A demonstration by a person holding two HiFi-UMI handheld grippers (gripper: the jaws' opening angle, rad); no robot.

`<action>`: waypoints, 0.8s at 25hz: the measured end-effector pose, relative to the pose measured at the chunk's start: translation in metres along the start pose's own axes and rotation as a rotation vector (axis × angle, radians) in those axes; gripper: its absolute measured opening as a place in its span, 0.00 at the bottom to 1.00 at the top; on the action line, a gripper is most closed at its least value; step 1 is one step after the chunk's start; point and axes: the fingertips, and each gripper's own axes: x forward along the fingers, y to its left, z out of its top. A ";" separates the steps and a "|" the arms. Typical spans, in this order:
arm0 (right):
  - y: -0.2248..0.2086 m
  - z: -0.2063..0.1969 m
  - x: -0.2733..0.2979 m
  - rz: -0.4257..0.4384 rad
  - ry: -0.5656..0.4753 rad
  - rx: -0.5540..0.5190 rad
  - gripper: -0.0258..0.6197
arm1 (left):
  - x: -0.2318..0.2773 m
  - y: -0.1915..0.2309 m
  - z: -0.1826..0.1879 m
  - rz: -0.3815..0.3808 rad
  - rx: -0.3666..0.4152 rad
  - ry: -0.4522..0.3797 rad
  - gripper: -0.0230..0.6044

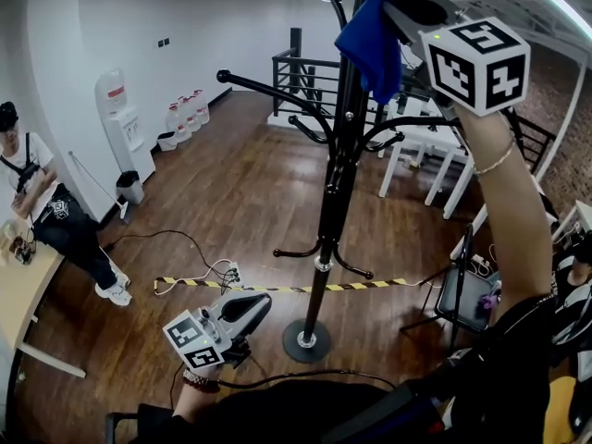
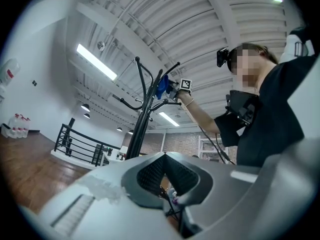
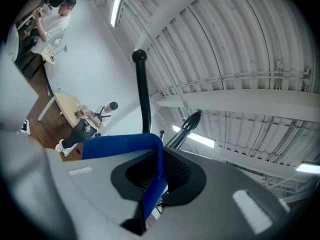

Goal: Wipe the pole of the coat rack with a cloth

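Right gripper [image 1: 400, 9] clamps cloth [image 1: 372, 43] beside pole [image 1: 339, 183] top | left gripper [image 1: 248, 309] closed, empty | I judge most wiping remains

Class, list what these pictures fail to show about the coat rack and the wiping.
- Head view: the pole is cut off by the top edge.
- Head view: the blue cloth overlaps the pole; contact cannot be judged.
- Right gripper view: the right gripper body hides the pole; only hooks show.
- Head view: things on the desk, too small.
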 end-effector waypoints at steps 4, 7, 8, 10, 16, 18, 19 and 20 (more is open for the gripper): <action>0.002 0.003 -0.003 -0.005 -0.010 0.041 0.08 | 0.005 -0.002 -0.001 -0.016 -0.003 0.001 0.05; 0.001 0.002 -0.006 -0.026 0.009 0.094 0.08 | 0.008 -0.001 0.000 -0.018 0.000 0.010 0.05; 0.001 0.002 -0.005 -0.035 0.015 0.111 0.08 | 0.009 -0.001 0.000 -0.019 0.003 0.011 0.05; 0.002 0.002 -0.005 -0.055 0.017 0.149 0.08 | 0.010 0.002 0.000 -0.020 0.000 0.004 0.05; 0.016 -0.011 -0.010 -0.085 0.041 0.185 0.08 | 0.013 0.001 -0.002 -0.028 -0.004 -0.002 0.05; 0.029 -0.017 -0.011 -0.070 0.047 0.173 0.08 | 0.015 -0.002 -0.004 -0.032 -0.003 0.003 0.05; 0.035 -0.020 -0.010 -0.067 0.046 0.167 0.08 | 0.016 -0.002 -0.006 -0.034 -0.003 0.006 0.05; 0.040 -0.022 -0.010 -0.070 0.043 0.162 0.08 | 0.018 -0.003 -0.008 -0.035 -0.002 0.011 0.05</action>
